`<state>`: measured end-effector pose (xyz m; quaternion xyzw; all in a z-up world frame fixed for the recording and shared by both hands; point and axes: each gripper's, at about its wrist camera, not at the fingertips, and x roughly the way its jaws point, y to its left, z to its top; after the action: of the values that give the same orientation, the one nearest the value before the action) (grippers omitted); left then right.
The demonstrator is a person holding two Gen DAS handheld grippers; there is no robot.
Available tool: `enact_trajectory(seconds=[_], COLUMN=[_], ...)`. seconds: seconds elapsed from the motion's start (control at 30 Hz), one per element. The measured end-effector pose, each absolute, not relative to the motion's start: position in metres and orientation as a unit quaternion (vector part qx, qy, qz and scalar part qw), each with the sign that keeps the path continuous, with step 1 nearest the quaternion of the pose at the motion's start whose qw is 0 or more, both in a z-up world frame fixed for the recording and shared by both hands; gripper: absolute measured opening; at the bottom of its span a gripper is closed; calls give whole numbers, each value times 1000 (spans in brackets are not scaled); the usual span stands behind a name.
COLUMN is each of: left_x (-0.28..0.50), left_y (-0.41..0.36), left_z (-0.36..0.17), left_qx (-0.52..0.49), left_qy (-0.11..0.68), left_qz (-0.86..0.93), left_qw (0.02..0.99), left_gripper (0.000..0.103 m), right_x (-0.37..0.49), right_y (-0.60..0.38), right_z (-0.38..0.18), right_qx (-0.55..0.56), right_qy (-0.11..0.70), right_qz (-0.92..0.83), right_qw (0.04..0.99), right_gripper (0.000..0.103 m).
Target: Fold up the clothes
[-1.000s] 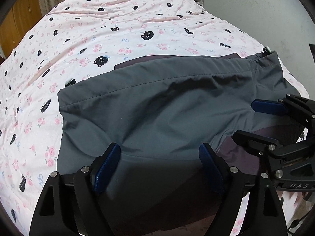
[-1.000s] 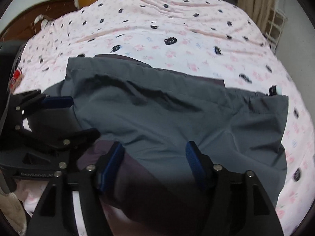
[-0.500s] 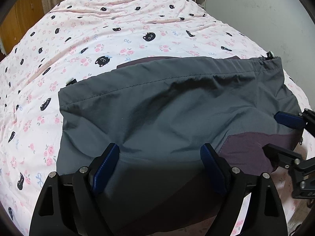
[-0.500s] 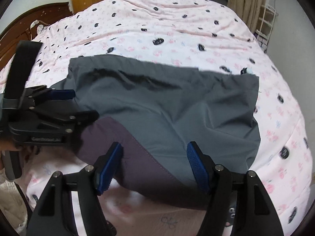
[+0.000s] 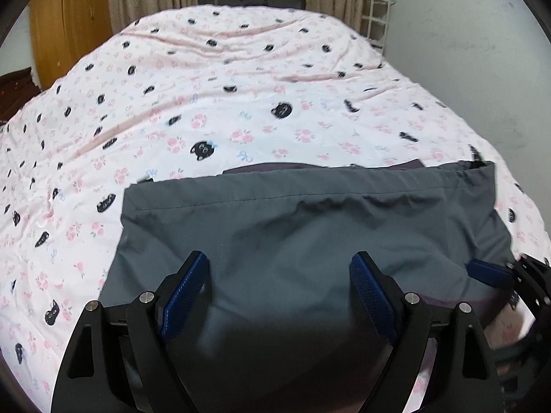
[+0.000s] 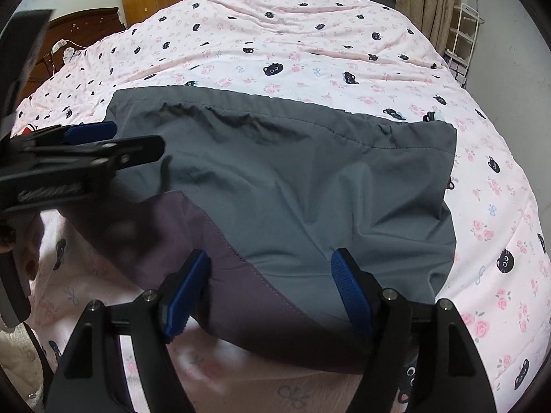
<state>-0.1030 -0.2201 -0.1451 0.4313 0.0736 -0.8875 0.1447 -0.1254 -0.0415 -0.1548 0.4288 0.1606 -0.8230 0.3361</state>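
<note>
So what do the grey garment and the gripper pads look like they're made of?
Grey garment: looks like a thin woven synthetic, matte, with crisp creases, topstitched seams and a purple panel. Could be nylon or polyester; can't tell.
Pads on the left gripper: blue, knurled, likely rubber or soft plastic.
Bedspread: soft printed fabric, possibly cotton.

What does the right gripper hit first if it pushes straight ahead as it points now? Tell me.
Most likely the grey garment: the right gripper points down at its near edge, by the purple panel, jaws open, nothing between. Depth is unclear; the bedspread lies beneath.
</note>
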Motion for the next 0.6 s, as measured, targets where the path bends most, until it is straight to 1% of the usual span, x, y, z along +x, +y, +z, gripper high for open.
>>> enact_trajectory(seconds=[0.13,0.33,0.43,0.6], left_x=[-110,-111,-112,-113], left_y=[-222,-219,-219,-219], left_z=[-162,-167,-169,-169], left_qx=[452,452,452,451], left_qy=[72,67,68,68], left_qz=[-877,-877,-877,-877], left_qw=[148,149,150,151], left_gripper=[83,85,86,87], right_x=[-125,-126,-129,-140], right_y=[-41,-36,-17,33], right_z=[-154,-143,-126,-110], right_qx=[428,430,434,445], right_qy=[160,146,95,-11], right_qz=[-823,-824,-827,-829], right_qw=[337,341,344,337], right_gripper=[76,76,76,76])
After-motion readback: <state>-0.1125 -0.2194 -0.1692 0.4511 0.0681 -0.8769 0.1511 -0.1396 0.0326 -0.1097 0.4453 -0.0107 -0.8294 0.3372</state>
